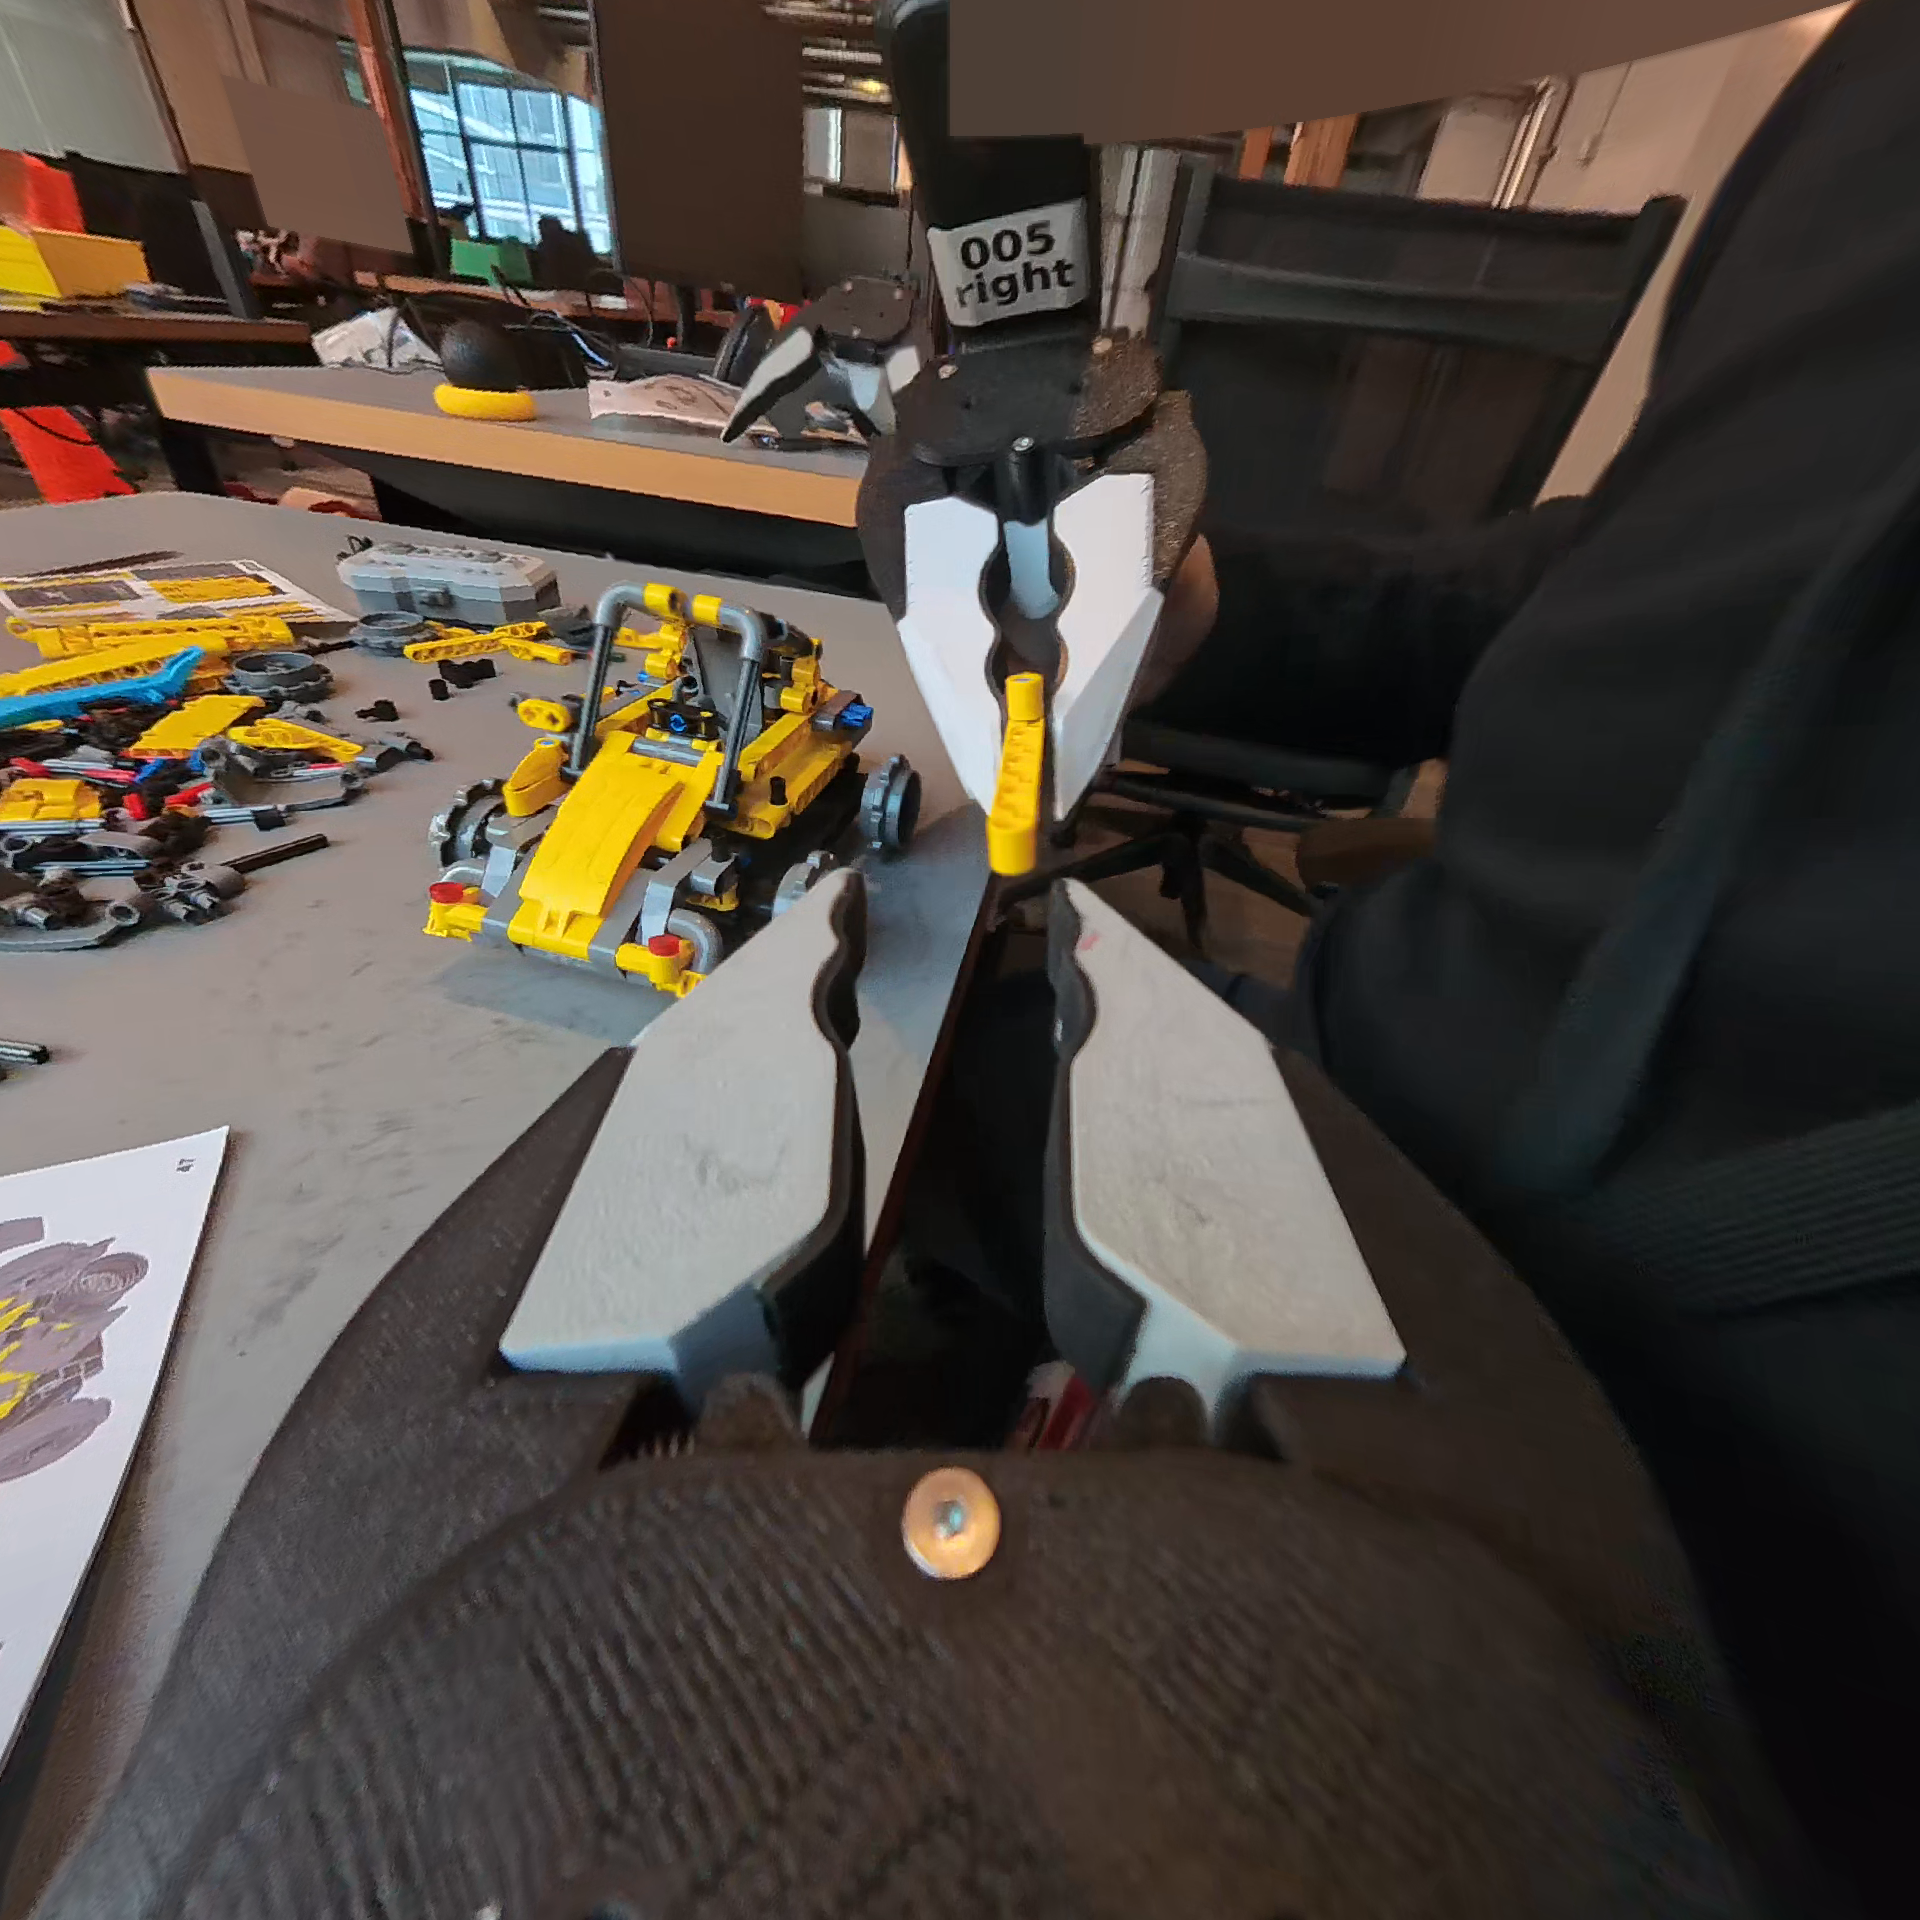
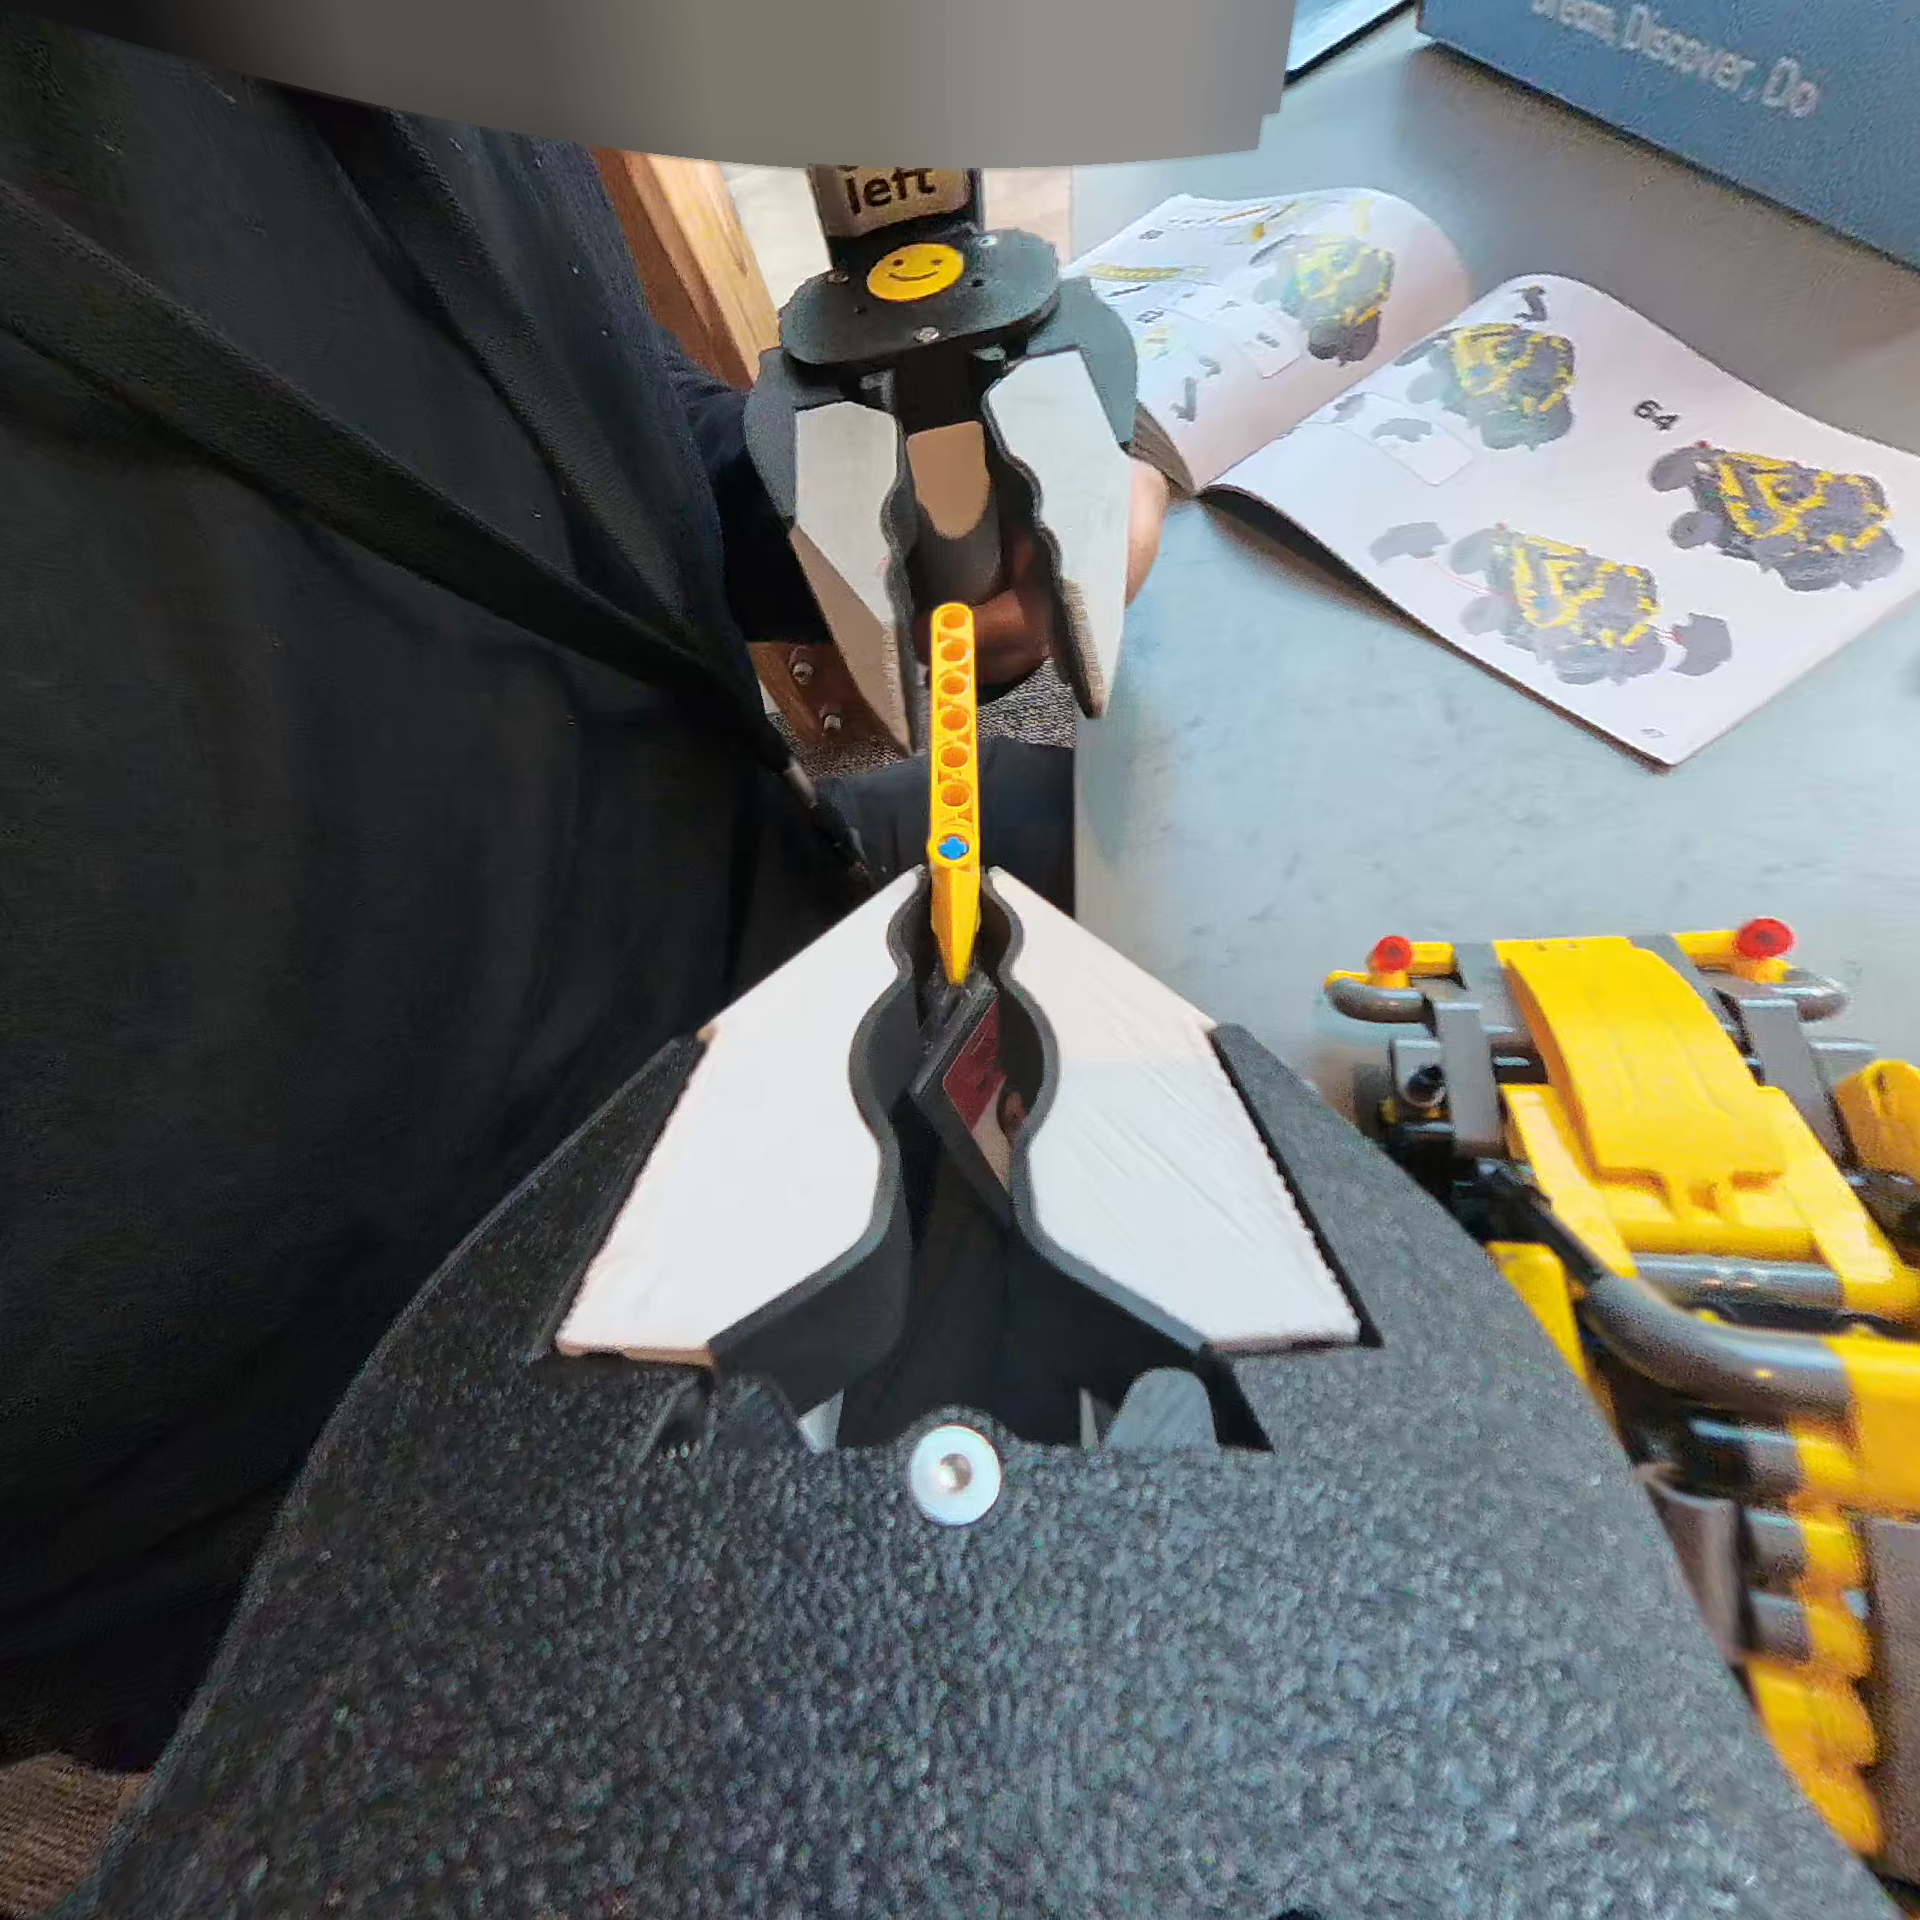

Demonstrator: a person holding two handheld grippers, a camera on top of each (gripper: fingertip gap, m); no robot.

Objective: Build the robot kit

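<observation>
The right gripper [image 2: 954,883] is pinching a yellow beam [image 2: 952,769] in nearly closed jaws, off the bench [image 2: 1299,790] edge; the left gripper [image 1: 961,883], jaws parted and empty, is facing it, left of the beam's tip.

Yellow beam's [image 2: 951,925] end hidden between closed fingers

Grey table [image 1: 343,1049] across the lower left, scuffed and matte. Second table [image 1: 499,442] behind it, pale wooden edge. Black office chair [image 1: 1382,312] at upper right, dark wheeled base below. Arched window [image 1: 509,156] at upper left, daylight through small panes. Dark monitor [image 1: 701,135] at top centre. Yellow and red bins [image 1: 62,249] at far left. Wooden post [image 2: 686,260] at upper centre in the right wrist view.
</observation>
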